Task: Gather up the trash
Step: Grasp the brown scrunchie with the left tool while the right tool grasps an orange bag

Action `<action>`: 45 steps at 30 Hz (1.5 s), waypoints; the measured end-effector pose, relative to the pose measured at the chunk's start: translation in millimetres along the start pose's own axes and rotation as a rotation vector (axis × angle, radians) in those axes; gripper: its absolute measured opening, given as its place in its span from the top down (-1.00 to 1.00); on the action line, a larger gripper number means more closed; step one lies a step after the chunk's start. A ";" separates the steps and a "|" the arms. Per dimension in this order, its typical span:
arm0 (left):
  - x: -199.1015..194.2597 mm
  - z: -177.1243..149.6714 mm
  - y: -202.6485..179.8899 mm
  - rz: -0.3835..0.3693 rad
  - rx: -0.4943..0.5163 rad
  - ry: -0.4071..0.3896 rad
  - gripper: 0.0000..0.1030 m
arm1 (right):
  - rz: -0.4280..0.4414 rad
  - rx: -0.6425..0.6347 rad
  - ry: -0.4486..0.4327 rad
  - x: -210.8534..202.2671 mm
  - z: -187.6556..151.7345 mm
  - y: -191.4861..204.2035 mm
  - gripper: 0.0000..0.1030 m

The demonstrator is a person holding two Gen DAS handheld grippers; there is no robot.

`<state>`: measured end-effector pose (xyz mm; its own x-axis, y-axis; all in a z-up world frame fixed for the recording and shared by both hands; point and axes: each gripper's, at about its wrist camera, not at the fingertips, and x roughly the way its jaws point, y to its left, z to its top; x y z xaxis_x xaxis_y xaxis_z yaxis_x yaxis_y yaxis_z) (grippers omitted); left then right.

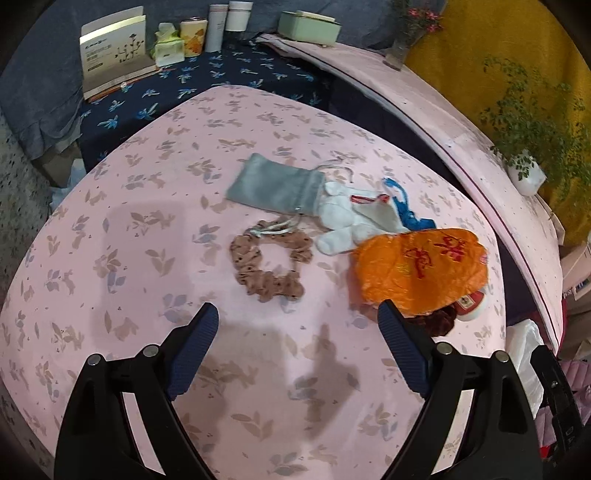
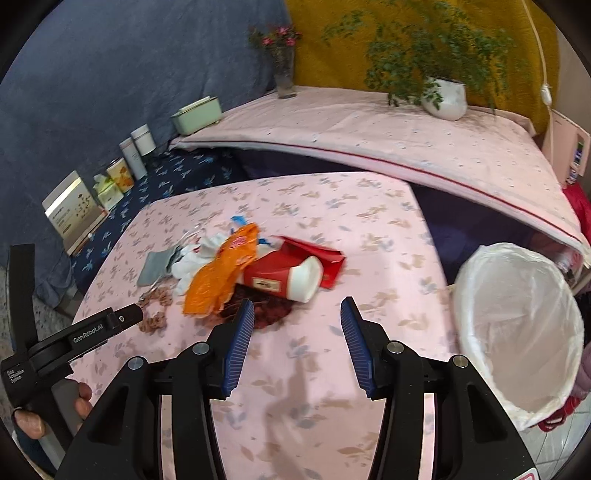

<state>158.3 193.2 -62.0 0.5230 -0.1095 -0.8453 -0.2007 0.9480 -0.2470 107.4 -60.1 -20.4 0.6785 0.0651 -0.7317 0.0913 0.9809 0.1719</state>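
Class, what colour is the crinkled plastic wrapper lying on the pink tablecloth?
Orange, with red characters printed on it: the wrapper shows best in the left wrist view.

My left gripper [image 1: 297, 319] hovers with its jaws spread wide, gripping nothing. My right gripper [image 2: 297, 314] hovers likewise, jaws wide apart. My left hand [image 2: 51, 410] clasps its handle.

on the pink table: one orange wrapper [image 2: 221, 273], one red-and-white bottle [image 2: 291, 280], one red paper bag [image 2: 325, 258], one grey pouch [image 1: 275, 186], one white plush toy [image 1: 347, 218] and two scrunchies, a tan one [image 1: 269, 264] and a dark red one [image 2: 266, 310]. beside it stands one lined bin [image 2: 517, 325]. along the back: two white canisters [image 1: 225, 22], one printed tin [image 1: 192, 37], two plants [image 2: 436, 55].
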 end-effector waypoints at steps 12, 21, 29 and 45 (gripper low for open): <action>38.4 21.0 42.2 0.050 -0.067 0.054 -0.62 | 0.089 0.023 0.104 64.7 7.9 44.8 0.07; 64.4 31.0 45.6 0.064 -0.082 0.092 -0.60 | 0.096 0.057 0.153 103.5 11.3 58.4 0.07; 69.8 32.9 36.6 0.046 -0.030 0.101 0.57 | 0.096 0.060 0.171 115.7 11.2 61.6 0.64; 6.3 22.1 0.0 -0.062 0.030 0.020 0.75 | 0.142 0.052 0.035 44.4 27.1 54.4 0.80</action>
<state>179.9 199.1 -56.9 0.5167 -0.1745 -0.8382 -0.1433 0.9475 -0.2857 162.3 -8.8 -25.7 0.6612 0.2103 -0.7201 0.0345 0.9504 0.3092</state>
